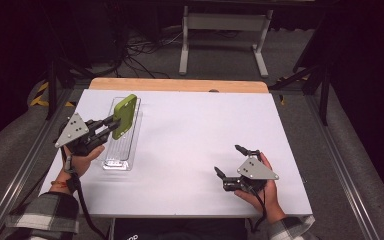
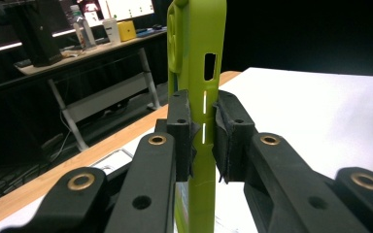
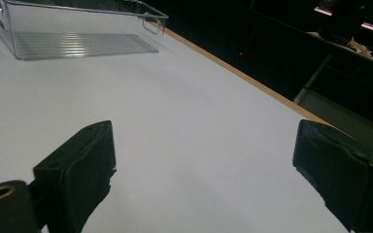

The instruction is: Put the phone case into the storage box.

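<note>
The desk (image 1: 190, 145) is a white board with a wooden strip along its far edge, bare but for one thing at the left. That thing is a clear bin (image 1: 121, 136), long and narrow with a ribbed floor, lying lengthwise away from the person; from the right gripper view it looks to hold nothing (image 3: 77, 29). Above its far half hangs a green case (image 1: 124, 116), a phone cover by its camera cut-out and side slots, held on edge and clear of the bin walls, which would let it pass down between them or lift out without catching. The left gripper (image 1: 111, 125) comes in from the bin's left, its fingers (image 2: 179, 131) pinching the case across its thin side walls near one end. The right gripper (image 1: 230, 161) rests low over the desk's near right, well apart from the bin, its fingers (image 3: 77, 170) spread with nothing between them, probably waiting its turn
</note>
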